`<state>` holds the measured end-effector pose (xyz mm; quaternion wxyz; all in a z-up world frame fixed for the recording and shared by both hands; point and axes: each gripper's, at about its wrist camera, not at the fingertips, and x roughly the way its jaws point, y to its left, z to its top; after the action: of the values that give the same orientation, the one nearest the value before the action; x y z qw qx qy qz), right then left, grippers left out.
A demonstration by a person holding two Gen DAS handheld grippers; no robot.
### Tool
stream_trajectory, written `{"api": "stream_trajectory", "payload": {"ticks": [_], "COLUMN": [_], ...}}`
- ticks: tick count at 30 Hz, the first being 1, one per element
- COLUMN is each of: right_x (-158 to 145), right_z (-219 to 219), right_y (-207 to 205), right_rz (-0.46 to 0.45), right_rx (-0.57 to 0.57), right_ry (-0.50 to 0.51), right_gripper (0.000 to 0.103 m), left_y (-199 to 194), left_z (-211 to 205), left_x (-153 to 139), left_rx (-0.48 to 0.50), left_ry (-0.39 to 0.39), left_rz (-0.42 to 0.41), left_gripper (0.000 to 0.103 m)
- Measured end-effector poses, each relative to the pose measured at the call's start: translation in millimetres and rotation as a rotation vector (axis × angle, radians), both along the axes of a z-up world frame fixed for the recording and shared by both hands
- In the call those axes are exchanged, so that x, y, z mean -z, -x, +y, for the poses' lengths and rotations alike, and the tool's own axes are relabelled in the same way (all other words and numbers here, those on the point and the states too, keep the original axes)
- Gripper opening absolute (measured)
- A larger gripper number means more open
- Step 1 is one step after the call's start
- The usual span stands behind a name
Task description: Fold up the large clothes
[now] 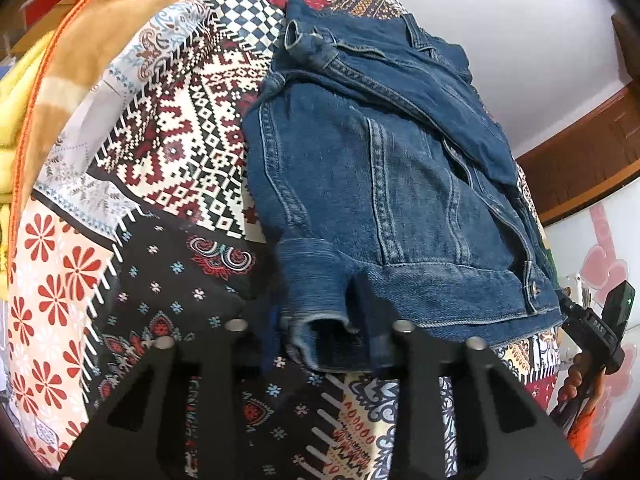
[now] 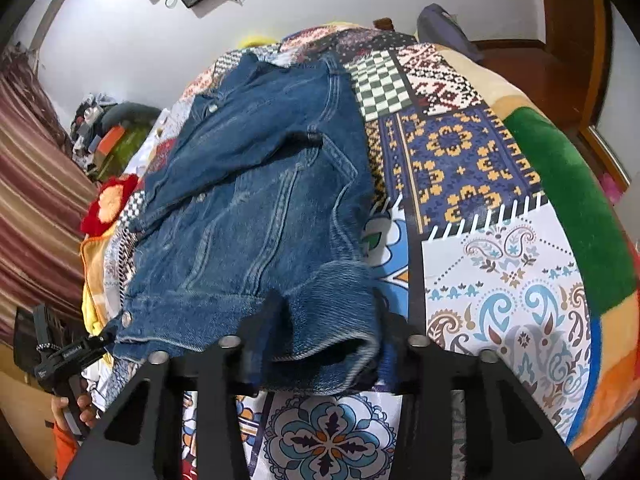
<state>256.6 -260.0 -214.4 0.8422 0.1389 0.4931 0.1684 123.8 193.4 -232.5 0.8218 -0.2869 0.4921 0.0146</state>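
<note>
— Writing anywhere?
— None legible. Denim jacket (image 1: 384,184) lies on the patchwork bedspread (image 1: 168,152), just ahead of both.
— Grip?
— Left hand-held gripper (image 1: 316,320) pinches one cuff; right hand-held gripper (image 2: 332,336) pinches the other cuff.

A bed with a patchwork bedspread (image 1: 168,168) carries 1 denim jacket (image 1: 380,184) lying flat.
</note>
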Motion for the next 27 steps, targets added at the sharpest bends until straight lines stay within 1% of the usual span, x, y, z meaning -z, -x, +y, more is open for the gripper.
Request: {"api": "stream_trajectory", "payload": {"ticks": [1, 3, 5, 9, 12, 14, 18, 20, 23, 26, 27], "right_x": [-2, -7, -12, -26, -44, -56, -82, -93, -110, -119, -122], "right_z": [0, -1, -2, 2, 10, 15, 22, 26, 34, 45, 50], "right_y": [-1, -3, -5, -15, -28, -37, -59, -70, -91, -117, -126], "right_rz": [-0.006, -0.030, -0.049, -0.093, -0.140, -0.166, -0.237, -0.267, -0.309, -0.330, -0.337], "right_rx": [-0.012, -0.020, -0.025, -0.047, -0.070, -0.084, -0.089, -0.091, -0.091, -0.093, -0.093], "right_ry": [0.002, 0.005, -0.006, -0.016, -0.014, 0.006, 0.025, 0.033, 0.046, 0.052, 0.056], "right_gripper": [0.033, 0.027, 0.025, 0.018, 0.017, 0.017, 0.017, 0.017, 0.016, 0.016, 0.016], "left_y": [0, 0, -2, -17, -32, -42, -65, -77, -96, -118, -126], "left_z": [2, 5, 6, 6, 8, 8, 8, 13, 18, 22, 25], "left_x": [-3, -13, -23, -46, -69, -84, -110, -120, -130, -134, -135], "left_rx": [0.011, 0.026, 0.037, 0.046, 0.060, 0.080, 0.106, 0.110, 0.122, 0.126, 0.119], "left_ry": [-0.007, -0.020, -0.037, -0.075, -0.095, -0.121, -0.194, -0.207, -0.224, -0.291, -0.300], "left_rz": [-0.007, -0.029, -0.057, -0.113, -0.175, -0.212, -0.260, -0.283, -0.309, -0.315, -0.315], "left_gripper": [0.026, 0.022, 0.019, 0.016, 0.015, 0.015, 0.015, 0.014, 0.014, 0.013, 0.013]}}
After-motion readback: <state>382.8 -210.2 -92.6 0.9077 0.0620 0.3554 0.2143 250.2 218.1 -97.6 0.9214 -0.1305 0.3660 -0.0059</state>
